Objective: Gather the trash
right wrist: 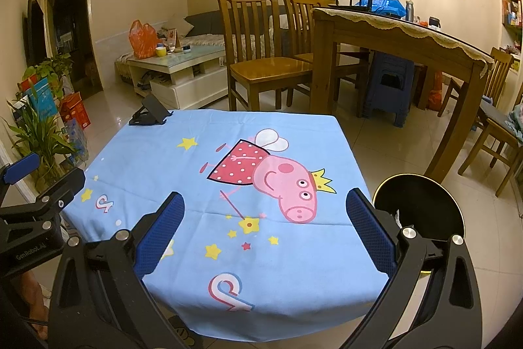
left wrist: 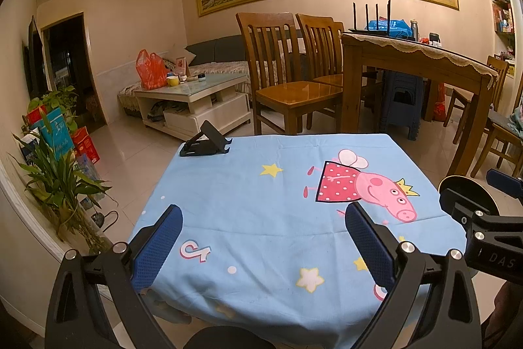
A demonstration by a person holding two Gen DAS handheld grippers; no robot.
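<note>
hovering over a small table draped in a light blue cartoon cloth (left wrist: 261, 218) — both grippers spread wide, nothing between the blue pads. left gripper (left wrist: 263, 237) poised above the near half of the cloth, its fingers (left wrist: 157, 247) either side of a printed star and logo; right gripper (right wrist: 264, 228) likewise gaping above the near edge, just below the printed pink pig (right wrist: 281, 182). sitting on the far left corner of the cloth, a black folding phone stand (left wrist: 204, 141), well apart from both grippers. standing just beside the cloth's right edge, down at floor level, a round black bin with a gold rim (right wrist: 421, 205); inside it, a scrap of white crumpled trash (right wrist: 398, 216) peeking out just past the right gripper's finger. no loose trash visible on the cloth itself. beyond the cloth's far edge — wooden chairs (left wrist: 287, 77), a wooden dining table (left wrist: 412, 61) and a low glass-topped coffee table (left wrist: 193, 94) carrying an orange bag.
</note>
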